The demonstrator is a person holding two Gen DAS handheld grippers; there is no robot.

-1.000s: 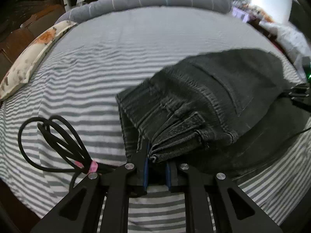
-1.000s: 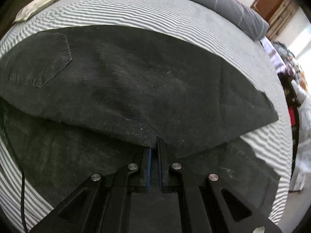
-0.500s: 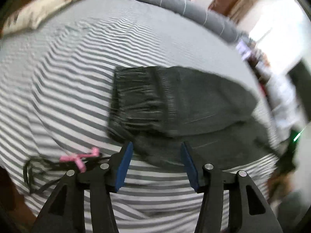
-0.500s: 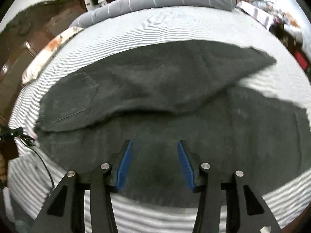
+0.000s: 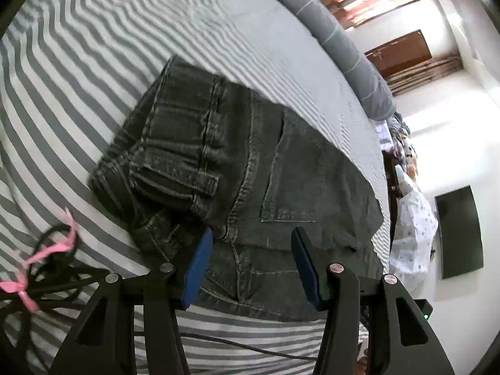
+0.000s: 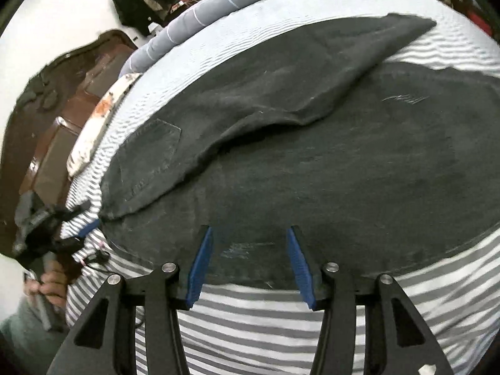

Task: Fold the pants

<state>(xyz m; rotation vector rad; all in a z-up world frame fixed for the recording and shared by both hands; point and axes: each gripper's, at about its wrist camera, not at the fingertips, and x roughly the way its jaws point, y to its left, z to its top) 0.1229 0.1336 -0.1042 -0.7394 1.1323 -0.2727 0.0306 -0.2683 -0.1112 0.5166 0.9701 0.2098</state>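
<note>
Dark grey denim pants [image 5: 250, 168] lie on a grey-and-white striped bed [image 5: 93, 47], one leg folded over the other. In the left wrist view the waistband and a back pocket face me. My left gripper [image 5: 250, 247] is open and empty, its blue pads either side of the waistband edge. In the right wrist view the pants [image 6: 328, 143] spread wide, the upper leg lying slantwise over the lower. My right gripper [image 6: 248, 243] is open and empty over the near edge of the lower leg. The left gripper [image 6: 56, 218] also shows there at the far left.
A black cable with a pink tie [image 5: 40, 259] lies on the bed left of the waistband. A grey bolster [image 5: 337, 40] runs along the far edge. A floral pillow [image 6: 100, 118] and a wooden headboard [image 6: 62, 100] are at the left in the right wrist view.
Both grippers were shut on the pants a second ago; both have let go and opened. The upper leg now lies dropped on the lower one. Both grippers have drawn back and swung.
</note>
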